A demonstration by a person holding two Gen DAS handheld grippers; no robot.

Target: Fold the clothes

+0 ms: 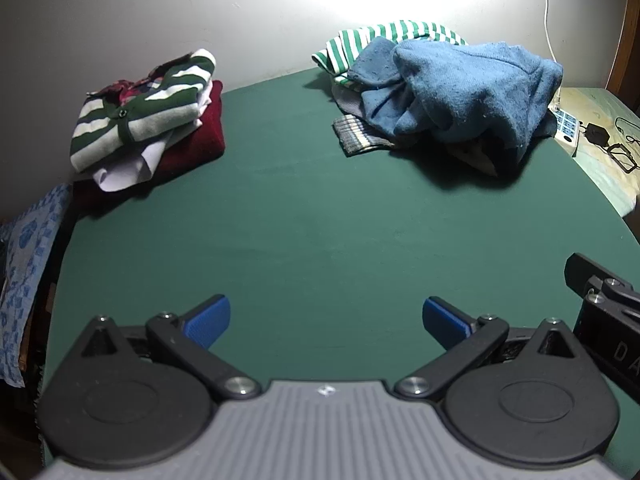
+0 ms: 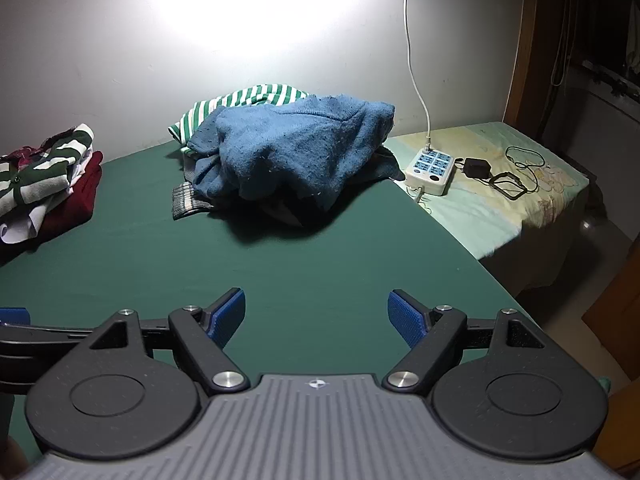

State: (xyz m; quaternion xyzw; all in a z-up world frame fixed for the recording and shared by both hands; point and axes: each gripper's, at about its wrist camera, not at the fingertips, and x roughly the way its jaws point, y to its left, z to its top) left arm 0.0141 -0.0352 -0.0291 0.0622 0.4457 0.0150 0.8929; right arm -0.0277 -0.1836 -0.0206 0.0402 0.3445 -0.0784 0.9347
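A: While both tools hang over the near part of the green table [image 1: 320, 240], where are the clothes?

B: At the far side, in two groups. On the left is a folded stack [image 1: 148, 120]: a dark green and white striped polo shirt [image 1: 140, 108] on top, a pale garment under it, and a dark red sweater [image 1: 200, 136] at the bottom. To the right, well apart from it, is a loose heap. A blue sweater [image 2: 296, 152] is crumpled on top, a green and white striped shirt [image 2: 248, 98] lies behind it against the wall, and a grey ribbed cuff [image 2: 186, 200] sticks out at the front left.

A: And the left tool [image 1: 326, 318]?

B: Spread wide, blue pads far apart, with only table between them.

A: The right tool [image 2: 316, 316]?

B: The same: jaws wide apart, gripping nothing. It sits just beside the left one, whose edge shows in the corner of each view.

A: Anything beyond the table?

B: To the right, a bed with a pale printed sheet [image 2: 500, 184] carries a white power strip [image 2: 430, 168], a black adapter [image 2: 476, 168] and a thin black cable. A white cord [image 2: 416, 80] runs up the wall from the strip. On the left, a blue patterned cloth [image 1: 28, 264] hangs off the table's edge.
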